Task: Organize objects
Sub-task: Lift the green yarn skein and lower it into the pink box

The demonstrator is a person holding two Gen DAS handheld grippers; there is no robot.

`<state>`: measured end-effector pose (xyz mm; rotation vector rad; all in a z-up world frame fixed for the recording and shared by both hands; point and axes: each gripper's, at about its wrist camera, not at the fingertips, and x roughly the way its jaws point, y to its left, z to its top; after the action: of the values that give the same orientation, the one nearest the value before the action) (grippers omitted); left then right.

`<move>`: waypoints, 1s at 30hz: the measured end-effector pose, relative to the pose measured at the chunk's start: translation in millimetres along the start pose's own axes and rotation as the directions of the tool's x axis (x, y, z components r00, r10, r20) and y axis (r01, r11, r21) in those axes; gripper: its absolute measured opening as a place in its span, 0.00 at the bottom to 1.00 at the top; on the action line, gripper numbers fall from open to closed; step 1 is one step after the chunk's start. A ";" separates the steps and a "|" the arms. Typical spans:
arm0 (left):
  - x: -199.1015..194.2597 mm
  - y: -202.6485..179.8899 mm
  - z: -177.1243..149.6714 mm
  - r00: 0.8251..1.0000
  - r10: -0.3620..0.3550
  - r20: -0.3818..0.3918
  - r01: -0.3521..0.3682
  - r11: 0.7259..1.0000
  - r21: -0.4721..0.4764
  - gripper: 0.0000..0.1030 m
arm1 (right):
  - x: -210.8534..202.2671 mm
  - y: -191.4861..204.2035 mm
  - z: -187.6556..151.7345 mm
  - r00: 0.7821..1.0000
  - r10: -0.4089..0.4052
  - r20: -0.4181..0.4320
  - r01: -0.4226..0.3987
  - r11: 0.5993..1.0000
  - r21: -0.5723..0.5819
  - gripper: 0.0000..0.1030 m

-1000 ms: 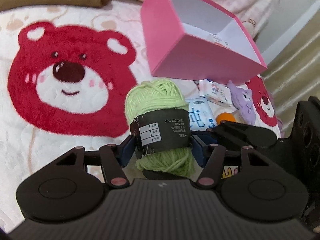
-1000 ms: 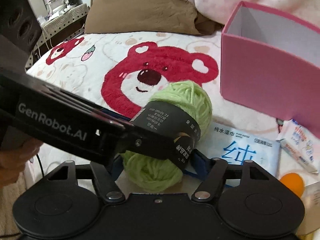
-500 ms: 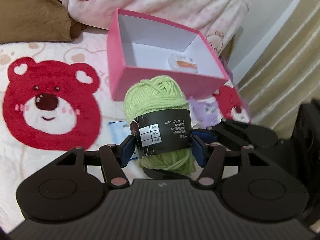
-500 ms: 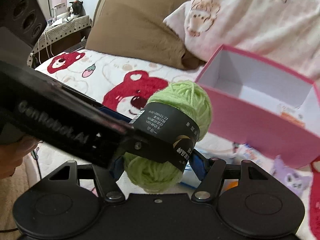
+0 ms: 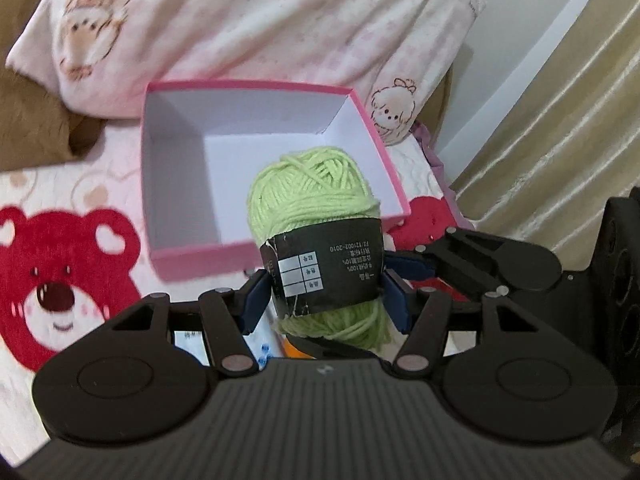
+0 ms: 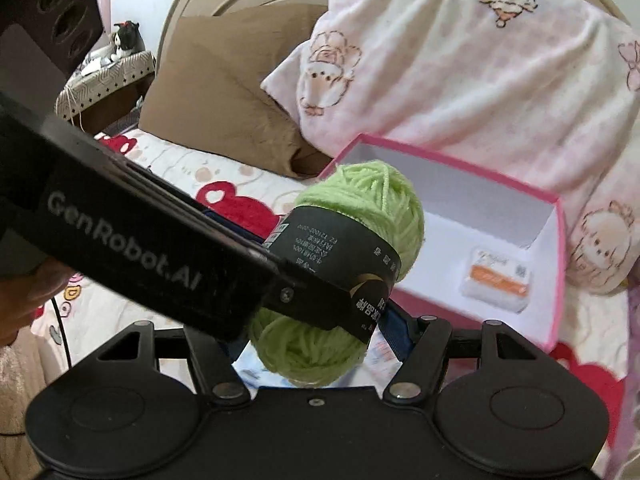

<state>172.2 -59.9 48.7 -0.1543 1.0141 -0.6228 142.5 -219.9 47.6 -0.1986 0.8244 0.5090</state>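
From the left wrist view, the left tool [image 5: 324, 296] is closed on a ball of green yarn [image 5: 316, 204], its blue pads pressing the black paper label [image 5: 324, 268] from both sides. The yarn is held in the air in front of the pink box [image 5: 276, 252], whose white inside lies open just beyond it on the bed [image 5: 24, 184]. The right tool's fingers reach in from the right beside the label, though this view does not show whether they press it.

From the right wrist view, the right tool [image 6: 316, 328] has the same yarn [image 6: 376, 200] between its blue pads, seemingly gripped, though the left tool's body hides one side. A small white packet with an orange stripe [image 6: 498, 280] rests on the box's [image 6: 558, 256] floor.

The risk, as judged here, is that the two tools pull unevenly: the paper label could slide or tear and the soft ball could slip out short of the box. Released too early, it could strike the near wall and roll onto the bed.
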 end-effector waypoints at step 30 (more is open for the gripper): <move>181.6 55.9 101.7 0.993 0.037 -0.111 -0.057 0.981 -0.183 0.58 | 156.9 -144.2 16.6 0.988 0.062 -0.140 -0.025 0.968 0.251 0.72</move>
<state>347.5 -130.9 -54.6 -0.2624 1.1767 -0.4965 315.3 -282.6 -61.5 0.0139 1.0299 0.4308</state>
